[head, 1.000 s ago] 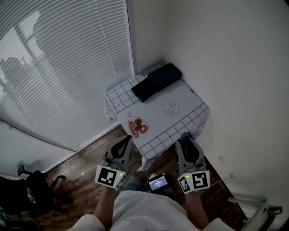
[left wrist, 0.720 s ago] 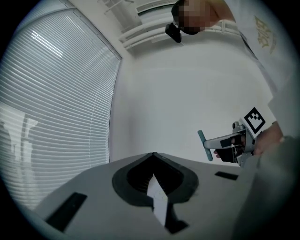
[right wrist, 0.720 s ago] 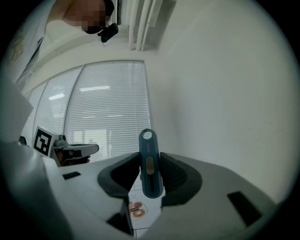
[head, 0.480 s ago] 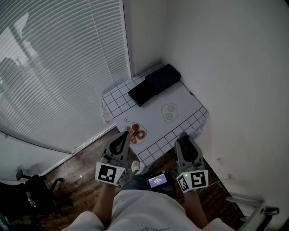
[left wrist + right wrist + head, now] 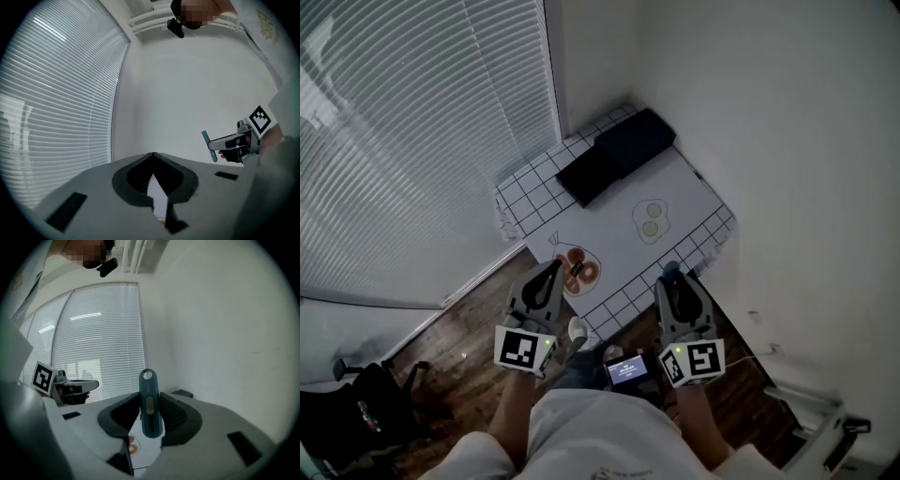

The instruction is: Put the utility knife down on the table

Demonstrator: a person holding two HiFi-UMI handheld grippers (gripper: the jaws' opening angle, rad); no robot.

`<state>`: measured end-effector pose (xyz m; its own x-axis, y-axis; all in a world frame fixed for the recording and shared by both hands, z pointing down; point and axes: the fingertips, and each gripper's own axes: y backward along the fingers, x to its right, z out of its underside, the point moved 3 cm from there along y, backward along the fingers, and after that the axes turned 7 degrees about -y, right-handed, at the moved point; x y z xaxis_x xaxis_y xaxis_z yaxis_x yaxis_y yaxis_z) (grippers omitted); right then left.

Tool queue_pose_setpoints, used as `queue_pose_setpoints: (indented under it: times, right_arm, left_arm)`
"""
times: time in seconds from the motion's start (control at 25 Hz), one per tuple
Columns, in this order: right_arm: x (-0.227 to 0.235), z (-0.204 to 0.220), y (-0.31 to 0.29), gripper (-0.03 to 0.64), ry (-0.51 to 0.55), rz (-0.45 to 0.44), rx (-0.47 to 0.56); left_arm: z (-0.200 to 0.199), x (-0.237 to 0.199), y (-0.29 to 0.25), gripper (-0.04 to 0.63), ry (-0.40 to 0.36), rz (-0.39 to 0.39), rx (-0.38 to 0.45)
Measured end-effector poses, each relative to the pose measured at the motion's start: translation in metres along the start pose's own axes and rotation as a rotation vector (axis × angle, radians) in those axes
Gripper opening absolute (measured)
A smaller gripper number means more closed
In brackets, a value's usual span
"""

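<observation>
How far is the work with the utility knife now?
Done: the utility knife stands gripped in the jaws of the right tool. In hand: it is held in the air near the table. Left: lower it onto the table and open the jaws. The left tool is shut, empty.

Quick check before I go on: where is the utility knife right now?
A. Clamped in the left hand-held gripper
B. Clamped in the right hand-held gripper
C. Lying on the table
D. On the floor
B: the right gripper view shows the teal utility knife standing upright between the jaws of the right hand-held gripper, while the left hand-held gripper has its jaws together on nothing.
</observation>
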<state>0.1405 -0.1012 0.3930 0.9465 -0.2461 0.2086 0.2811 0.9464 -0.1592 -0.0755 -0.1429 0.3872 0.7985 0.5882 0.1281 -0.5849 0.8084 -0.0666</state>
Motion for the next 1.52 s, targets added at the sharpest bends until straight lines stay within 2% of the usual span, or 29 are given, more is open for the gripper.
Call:
queue_pose_setpoints:
  times: [0.4, 0.64, 1.2, 1.52]
  right_arm:
    - [0.015, 0.039, -0.025, 0.14, -0.016, 0.043, -0.094]
    - [0.024, 0.067, -0.038, 0.14, -0.035, 0.075, -0.149]
    - [0.049, 0.127, -0.05, 0.14, -0.12, 0.166, -0.261]
    - [0.062, 0.161, -0.063, 0.14, -0.138, 0.194, -0.334]
  left_arm:
    - [0.04, -0.009, -0.02, 0.008, 0.022, 0.025, -0.059]
    - [0.071, -0.011, -0.033, 0.008, 0.054, 0.039, -0.132]
    - [0.134, -0.001, -0.058, 0.008, 0.055, 0.122, -0.22]
    - [0.165, 0.001, -0.069, 0.008, 0.067, 0.142, -0.253]
